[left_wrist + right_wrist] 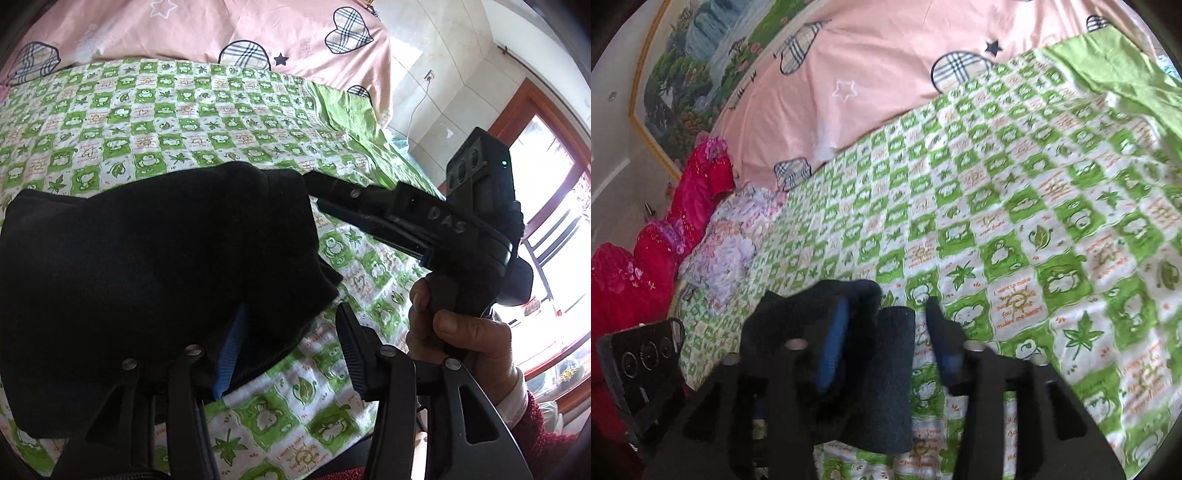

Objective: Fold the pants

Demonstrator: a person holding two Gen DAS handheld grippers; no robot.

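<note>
Mid-fold: black pants (155, 258) bunched at nine o'clock on the bed (184, 122). Left gripper (291, 354) and right gripper (886, 343) both spread, released. Next: regrasp an edge.

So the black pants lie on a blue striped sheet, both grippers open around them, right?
Not blue striped: both wrist views show the pants on a green-and-white checked sheet. The left gripper and right gripper are open, as you say.
</note>
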